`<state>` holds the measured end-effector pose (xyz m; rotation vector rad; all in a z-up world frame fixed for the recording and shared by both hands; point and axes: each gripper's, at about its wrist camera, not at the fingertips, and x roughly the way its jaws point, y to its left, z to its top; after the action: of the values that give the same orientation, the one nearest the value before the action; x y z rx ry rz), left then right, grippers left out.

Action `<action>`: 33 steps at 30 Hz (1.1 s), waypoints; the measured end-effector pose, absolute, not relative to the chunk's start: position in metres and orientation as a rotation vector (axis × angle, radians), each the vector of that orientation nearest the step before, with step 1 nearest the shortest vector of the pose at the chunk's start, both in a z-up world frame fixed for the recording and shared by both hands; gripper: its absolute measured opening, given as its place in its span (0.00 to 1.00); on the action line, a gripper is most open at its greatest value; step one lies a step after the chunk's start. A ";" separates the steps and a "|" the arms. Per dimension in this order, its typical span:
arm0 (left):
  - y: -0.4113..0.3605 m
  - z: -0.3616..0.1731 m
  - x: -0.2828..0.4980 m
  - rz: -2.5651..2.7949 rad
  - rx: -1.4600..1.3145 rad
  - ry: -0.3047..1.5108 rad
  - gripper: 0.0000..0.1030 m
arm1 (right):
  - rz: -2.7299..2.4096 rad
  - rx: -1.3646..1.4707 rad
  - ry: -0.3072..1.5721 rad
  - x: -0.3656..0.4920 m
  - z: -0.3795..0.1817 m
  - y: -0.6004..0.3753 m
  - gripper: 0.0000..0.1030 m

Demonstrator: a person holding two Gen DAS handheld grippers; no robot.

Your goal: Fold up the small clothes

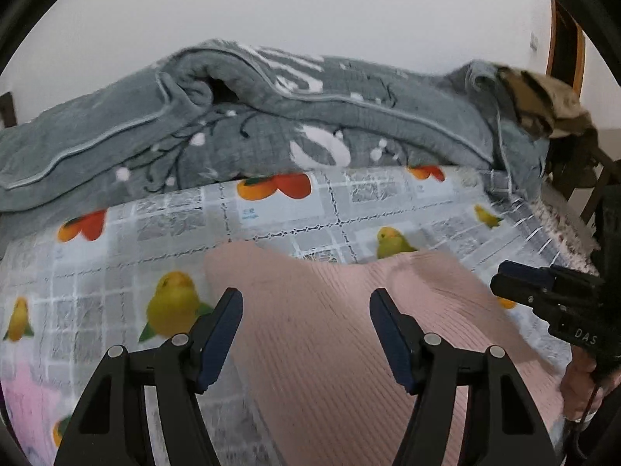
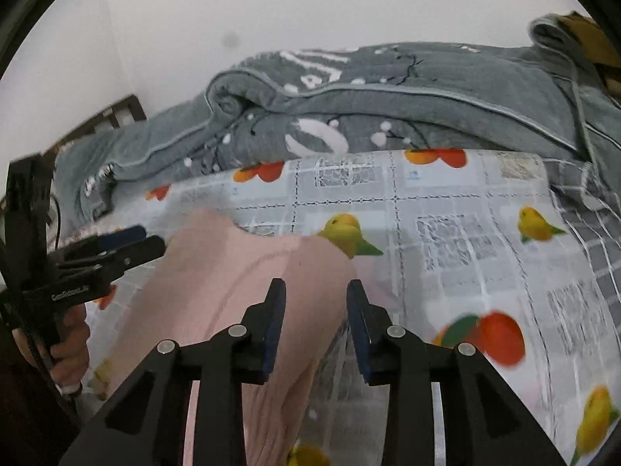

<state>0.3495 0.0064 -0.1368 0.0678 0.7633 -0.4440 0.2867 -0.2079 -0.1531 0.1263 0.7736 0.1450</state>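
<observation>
Lying across the fruit-and-bird printed sheet (image 1: 349,209), the pink ribbed garment (image 1: 330,349) sat in front of both grippers, its far edge humped up in soft lobes rather than flat. It had been laid on the bare stretch of sheet, probably because the grey quilt (image 1: 271,116) heaped behind it took up the rest of the bed and left only this strip for folding.

The left gripper (image 1: 306,303) hung over the garment with its jaws spread wide, nothing between them; the ribbed cloth showed plainly in the gap. That wide stance suited a reach down onto a thick bunched edge. In the right wrist view it appeared side-on at the garment's left edge (image 2: 151,239), tips close to the cloth, though contact could not be told.

The right gripper (image 2: 316,295) was also released, jaws parted more narrowly, straddling the garment's right edge where pink met the sheet. In the left view (image 1: 500,277) it showed near that edge, apart from the cloth.

Judging by this, the fold had not yet begun: the garment was still loose and uneven, and both grippers seemed posed at opposite sides so the piece could be pinched and drawn over evenly. A brown patterned cloth (image 1: 543,105) lay on the quilt, well clear.
</observation>
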 end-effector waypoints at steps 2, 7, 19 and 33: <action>0.002 -0.143 0.359 -0.423 0.084 0.776 0.64 | 0.132 0.111 0.802 0.297 -0.160 -0.209 0.32; -0.002 -0.161 0.375 -0.356 0.140 0.806 0.60 | 0.083 0.091 0.862 0.314 -0.183 -0.212 0.32; 0.028 -0.167 0.383 -0.294 0.036 0.845 0.58 | 0.058 0.154 0.864 0.307 -0.178 -0.230 0.32; 0.064 -0.181 0.304 -0.449 -0.250 0.915 0.63 | 0.259 0.336 0.886 0.255 -0.167 -0.216 0.41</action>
<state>0.3043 0.0635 -0.1810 -0.2504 0.9154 -0.4487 0.2547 -0.2159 -0.1673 0.3359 0.8864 0.2594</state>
